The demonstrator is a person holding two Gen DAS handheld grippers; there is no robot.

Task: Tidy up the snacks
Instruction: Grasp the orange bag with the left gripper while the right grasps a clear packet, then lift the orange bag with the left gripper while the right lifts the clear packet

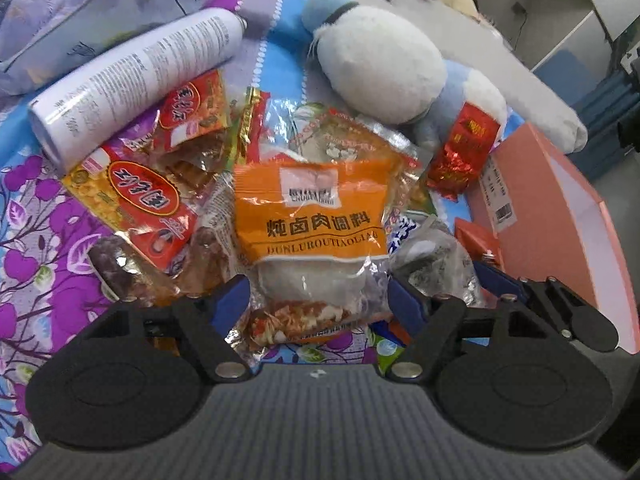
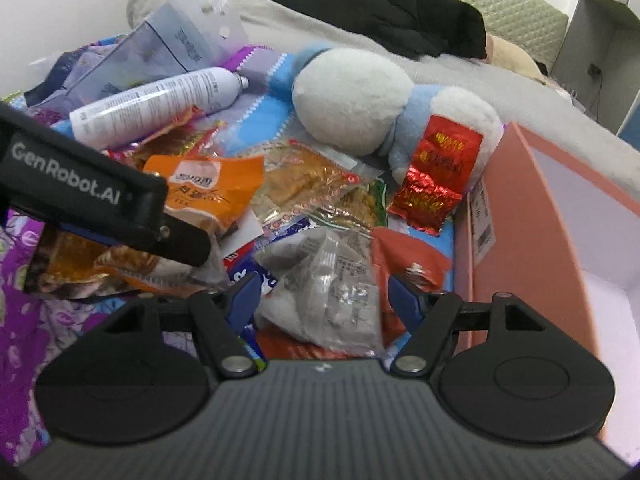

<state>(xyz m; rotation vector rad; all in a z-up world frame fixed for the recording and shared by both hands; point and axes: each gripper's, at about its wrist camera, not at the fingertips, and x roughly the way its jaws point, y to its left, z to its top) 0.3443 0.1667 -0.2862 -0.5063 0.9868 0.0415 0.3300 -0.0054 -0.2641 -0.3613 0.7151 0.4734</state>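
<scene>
**Both grippers low over the snack heap**

The left gripper sits right above the pile, its blue-tipped fingers spread wide on either side of the orange seasoning packet with the clear lower half. The packet lies between the tips, but the pads stand apart from it on both sides, so nothing is gripped. Left of that packet lie the red-and-yellow printed snack wrappers, overlapping one another, and across their far end rests the white cylindrical spray can, lying on its side.

Over in the right wrist view, the right gripper has its fingers wide too, with the crumpled clear plastic bag of grey-white contents lying between the tips. Whether a pad touches the bag I cannot tell. The left gripper's black body comes in from the left edge of this view, low over the orange packet.

Behind the heap sprawls the white and pale-blue plush toy, and the shiny red foil packet leans against it. Just to the right stands the open pink cardboard box with the white inside, right beside the pile. Everything rests on the purple and blue floral bedsheet, with a grey blanket and black clothing farther back.
</scene>
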